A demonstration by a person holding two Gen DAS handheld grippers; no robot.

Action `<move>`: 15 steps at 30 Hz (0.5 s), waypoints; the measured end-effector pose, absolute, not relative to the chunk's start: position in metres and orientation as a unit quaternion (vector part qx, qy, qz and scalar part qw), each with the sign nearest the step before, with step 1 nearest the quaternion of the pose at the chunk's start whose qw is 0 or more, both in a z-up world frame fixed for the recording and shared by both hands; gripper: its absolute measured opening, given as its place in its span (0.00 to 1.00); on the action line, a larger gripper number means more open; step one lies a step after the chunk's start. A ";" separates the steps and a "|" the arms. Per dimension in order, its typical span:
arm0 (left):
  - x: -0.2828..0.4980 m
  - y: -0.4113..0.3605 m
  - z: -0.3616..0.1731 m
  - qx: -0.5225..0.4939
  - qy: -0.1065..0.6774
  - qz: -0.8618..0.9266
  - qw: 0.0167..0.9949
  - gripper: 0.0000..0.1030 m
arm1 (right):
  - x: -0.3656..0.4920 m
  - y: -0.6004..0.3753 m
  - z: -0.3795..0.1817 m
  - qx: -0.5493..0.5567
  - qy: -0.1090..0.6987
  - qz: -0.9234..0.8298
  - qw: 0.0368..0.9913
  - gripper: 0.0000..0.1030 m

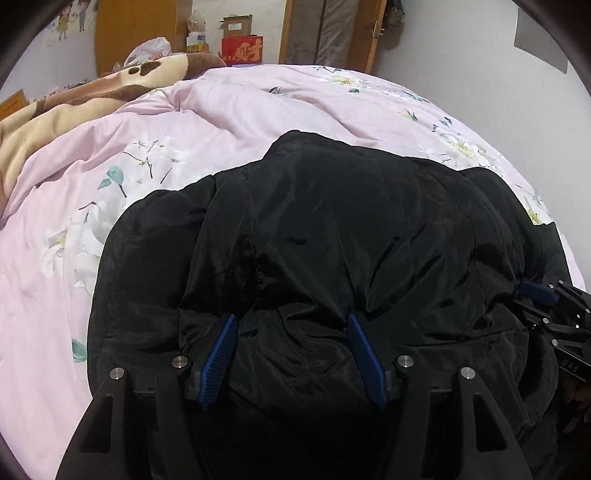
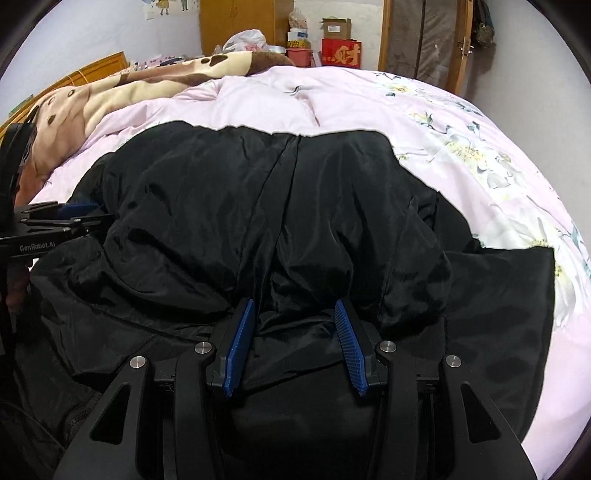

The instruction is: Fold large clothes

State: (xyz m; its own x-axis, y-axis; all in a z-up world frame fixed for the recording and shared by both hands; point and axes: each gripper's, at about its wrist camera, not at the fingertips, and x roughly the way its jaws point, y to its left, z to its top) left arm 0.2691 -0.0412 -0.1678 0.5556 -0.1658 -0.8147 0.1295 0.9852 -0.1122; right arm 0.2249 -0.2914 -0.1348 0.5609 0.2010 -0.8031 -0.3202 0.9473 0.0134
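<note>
Bed [image 2: 258, 92]: covered by a pink floral quilt.
Blanket [image 2: 122, 92]: brown and cream, laid along the bed's far left.
Wardrobe [image 2: 236, 26]: wooden, behind the bed.
Red box [image 2: 341, 53]: beside the wardrobe.
Walls [image 1: 461, 48]: pale.

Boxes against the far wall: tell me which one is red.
The lower box, red with a large gold character on its front. The one stacked on top of it is plain brown cardboard with its flaps open.

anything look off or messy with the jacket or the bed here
Nothing damaged or spilled. The black jacket lies bunched and puffy on the pink floral duvet, not flat, and the duvet is rumpled. Both the left gripper and the right gripper are open over it.
</note>
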 end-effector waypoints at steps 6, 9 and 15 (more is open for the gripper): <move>0.268 -0.040 -0.163 -0.029 0.471 -0.083 0.878 0.61 | 0.225 -0.292 -0.136 -0.061 0.448 0.137 0.881 0.44; 0.263 -0.032 -0.153 -0.052 0.479 -0.080 0.873 0.61 | 0.224 -0.297 -0.129 -0.034 0.456 0.133 0.880 0.45; 0.236 -0.022 -0.125 -0.064 0.480 -0.070 0.872 0.61 | 0.196 -0.298 -0.080 0.019 0.412 0.129 0.902 0.45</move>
